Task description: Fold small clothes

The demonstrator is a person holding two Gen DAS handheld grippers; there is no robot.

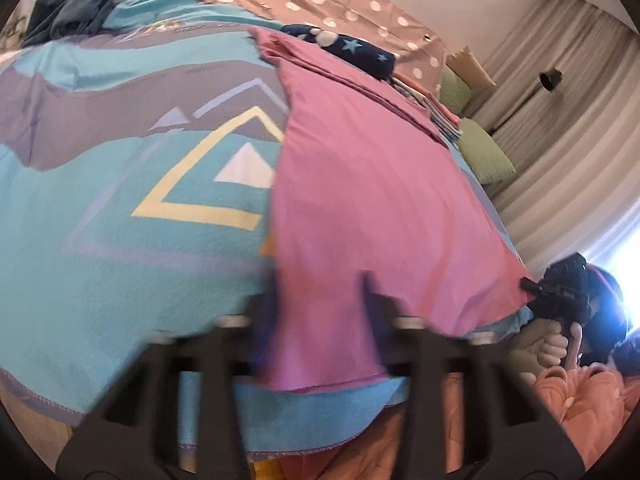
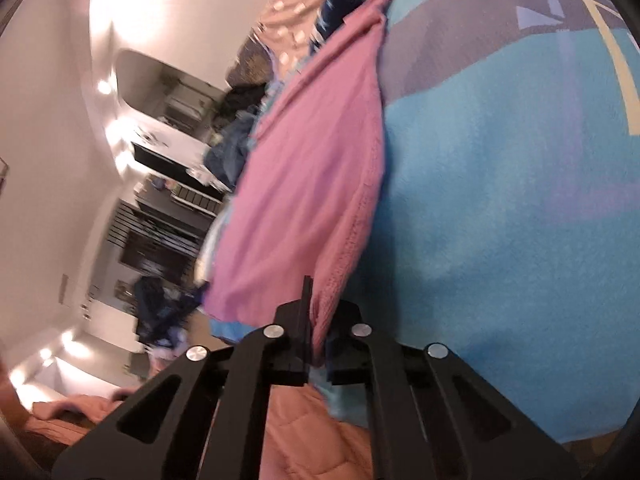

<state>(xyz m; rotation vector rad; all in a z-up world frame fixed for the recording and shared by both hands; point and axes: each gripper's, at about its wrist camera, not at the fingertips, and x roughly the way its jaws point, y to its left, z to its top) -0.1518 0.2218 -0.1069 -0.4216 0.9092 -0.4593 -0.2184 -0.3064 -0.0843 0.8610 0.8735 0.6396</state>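
- Left tongs (image 1: pixel 320 300): nearest the left wrist camera, black and blurred by motion. Both fingers stand apart, with the near hem of the pink knit cloth (image 1: pixel 360 200) draped between them. Whether they pinch the fabric cannot be determined.
- Right tongs (image 2: pixel 316 320): closed together on a corner of the same pink cloth (image 2: pixel 304 184); the fabric rises from the clamp in a taut, lifted sheet.
- Location of the task item: the pink cloth lies over a turquoise and grey blanket with a yellow triangle pattern (image 1: pixel 140 160), which covers the bed. Its right corner is raised; its far end rests flat beside a navy star-print garment (image 1: pixel 356 54).
- Surroundings: a polka-dot beige sheet (image 1: pixel 320 0) and green pillows (image 1: pixel 484 156) sit beyond; a peach quilt (image 2: pixel 312 432) shows at the near edge below the blanket.
- Assessment of step: a fold appears to be under way, with one corner being carried over.
- Recommendation: keep both held corners level and moving together, hold the hem taut to prevent sagging, and lay the edge squarely on the opposite edge before release. Avoid snagging the blanket beneath.
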